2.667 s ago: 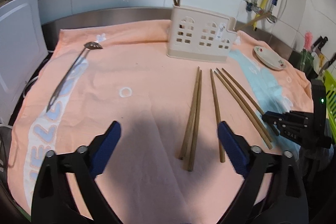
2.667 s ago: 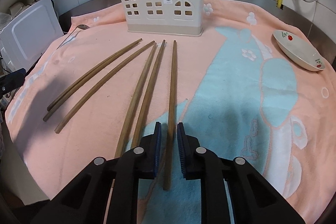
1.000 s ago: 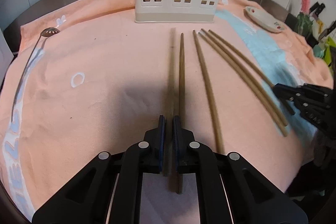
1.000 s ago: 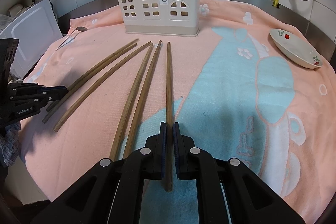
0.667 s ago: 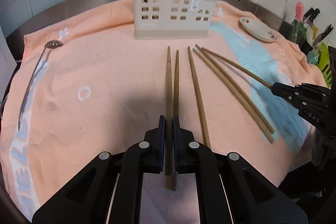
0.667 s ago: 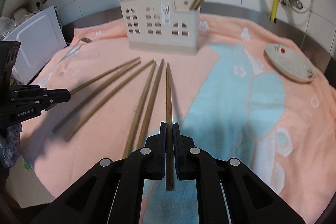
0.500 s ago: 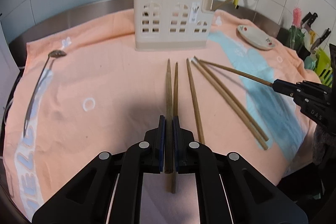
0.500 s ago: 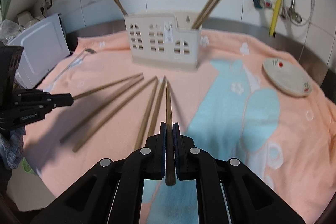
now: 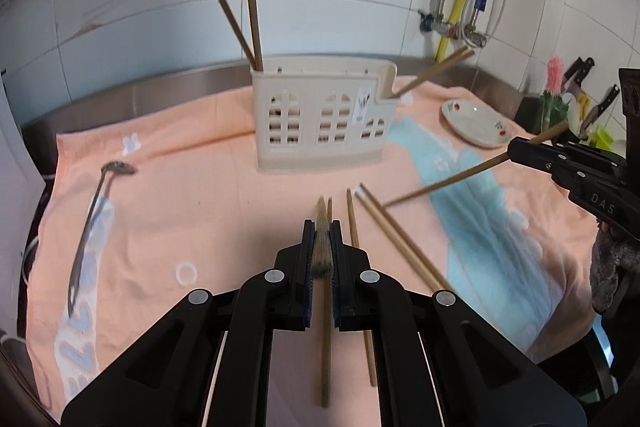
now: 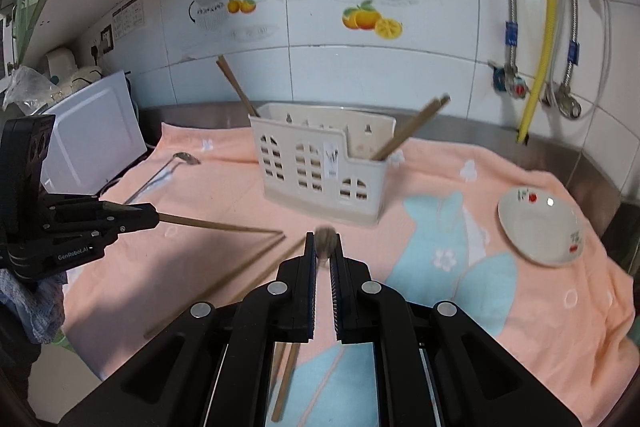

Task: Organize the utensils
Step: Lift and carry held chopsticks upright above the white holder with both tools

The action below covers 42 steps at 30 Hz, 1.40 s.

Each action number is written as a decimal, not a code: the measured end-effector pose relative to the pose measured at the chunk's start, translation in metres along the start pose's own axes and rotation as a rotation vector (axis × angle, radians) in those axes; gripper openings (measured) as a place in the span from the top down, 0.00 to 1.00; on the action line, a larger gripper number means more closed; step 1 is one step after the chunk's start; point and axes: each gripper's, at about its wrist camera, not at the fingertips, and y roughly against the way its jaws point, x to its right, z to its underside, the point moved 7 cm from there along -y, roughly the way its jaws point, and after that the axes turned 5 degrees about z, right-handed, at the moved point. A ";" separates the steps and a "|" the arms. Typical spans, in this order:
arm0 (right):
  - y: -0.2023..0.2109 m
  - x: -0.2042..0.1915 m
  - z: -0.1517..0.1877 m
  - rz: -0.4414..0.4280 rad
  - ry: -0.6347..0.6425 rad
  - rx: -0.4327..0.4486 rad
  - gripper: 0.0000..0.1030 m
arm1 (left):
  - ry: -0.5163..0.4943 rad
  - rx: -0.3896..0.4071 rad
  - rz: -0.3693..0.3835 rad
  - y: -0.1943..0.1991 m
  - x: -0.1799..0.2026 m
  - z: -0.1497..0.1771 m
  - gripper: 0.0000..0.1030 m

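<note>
My left gripper (image 9: 322, 231) is shut on a wooden chopstick (image 9: 321, 247) and holds it lifted above the towel, tip pointing at the cream utensil holder (image 9: 324, 115). My right gripper (image 10: 323, 243) is shut on another chopstick (image 10: 325, 241), seen end-on and blurred, also lifted. In the left wrist view the right gripper (image 9: 516, 149) shows at the right with its chopstick (image 9: 444, 181) slanting down to the left. In the right wrist view the left gripper (image 10: 150, 217) shows at the left with its chopstick (image 10: 216, 226). Three chopsticks (image 9: 394, 233) lie on the towel. The holder (image 10: 320, 167) has chopsticks at both ends.
An orange and blue towel (image 9: 180, 195) covers the counter. A slotted metal spoon (image 9: 94, 211) lies at the left. A small painted dish (image 9: 476, 123) sits right of the holder, and it also shows in the right wrist view (image 10: 540, 225). Knives (image 9: 600, 107) and a white appliance (image 10: 92, 139) stand at the sides.
Both grippers have risen and tilted up, each lifting its chopstick off the towel. The holder and wall now fill more of both views.
</note>
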 end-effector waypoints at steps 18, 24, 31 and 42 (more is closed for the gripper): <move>0.018 0.019 -0.106 -0.012 0.035 0.061 0.94 | -0.042 0.083 0.010 0.017 0.006 -0.075 0.94; 0.018 0.031 -0.142 0.018 0.038 0.089 0.94 | -0.057 0.125 0.028 0.033 0.009 -0.107 0.94; -0.009 0.040 -0.159 0.045 0.012 0.076 0.94 | -0.099 0.199 0.021 0.061 0.018 -0.151 0.94; -0.056 0.039 -0.138 0.041 0.013 -0.019 0.94 | -0.101 0.270 -0.025 0.066 0.007 -0.207 0.94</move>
